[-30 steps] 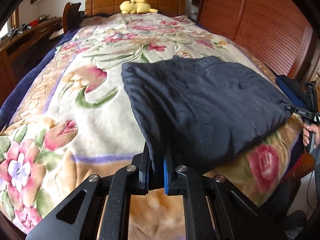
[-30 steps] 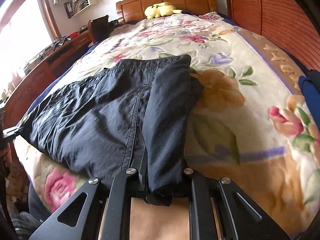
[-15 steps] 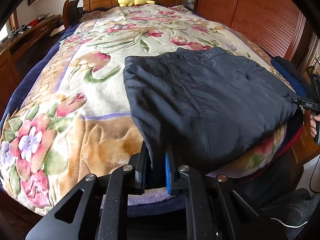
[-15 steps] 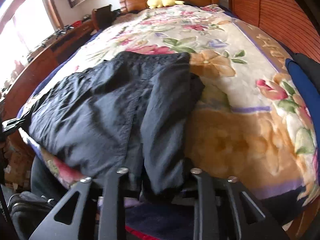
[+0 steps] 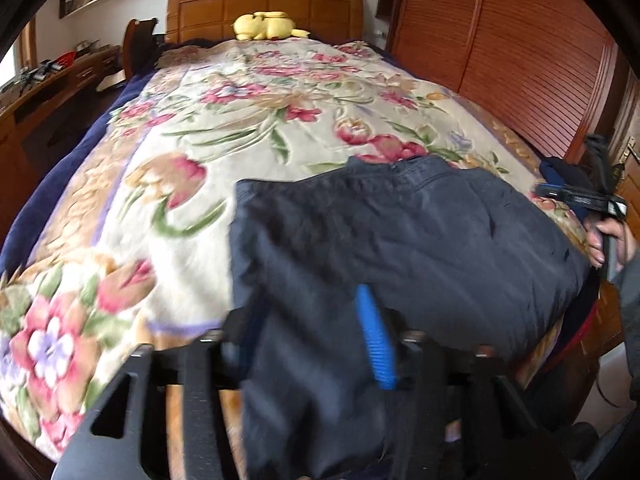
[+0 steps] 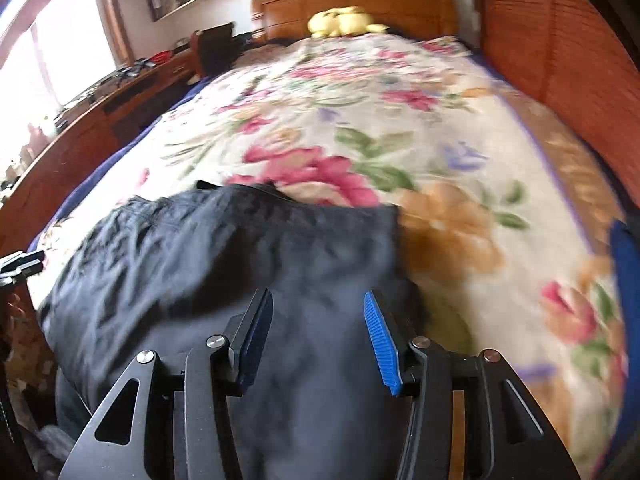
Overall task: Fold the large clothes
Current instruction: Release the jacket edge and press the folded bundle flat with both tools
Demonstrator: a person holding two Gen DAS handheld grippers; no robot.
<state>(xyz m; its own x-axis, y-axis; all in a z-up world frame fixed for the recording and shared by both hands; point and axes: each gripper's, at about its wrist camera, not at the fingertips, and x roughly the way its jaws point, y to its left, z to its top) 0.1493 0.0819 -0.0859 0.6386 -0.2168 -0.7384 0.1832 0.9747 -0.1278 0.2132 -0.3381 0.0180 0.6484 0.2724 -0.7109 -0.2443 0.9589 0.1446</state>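
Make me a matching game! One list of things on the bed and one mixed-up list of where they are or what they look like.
Things:
1. yellow plush toy
2. dark navy garment
3. floral blanket
4. right gripper

Descriptions:
A. spread across the whole bed
B. jaws apart and opening, blue pads either side of dark cloth
C. by the wooden headboard
D. lying at the near end of the bed

Pairs: 1-C, 2-D, 3-A, 4-B

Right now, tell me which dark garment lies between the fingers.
The dark navy garment spread across the floral blanket, not the blue clothes at the bed's right edge.
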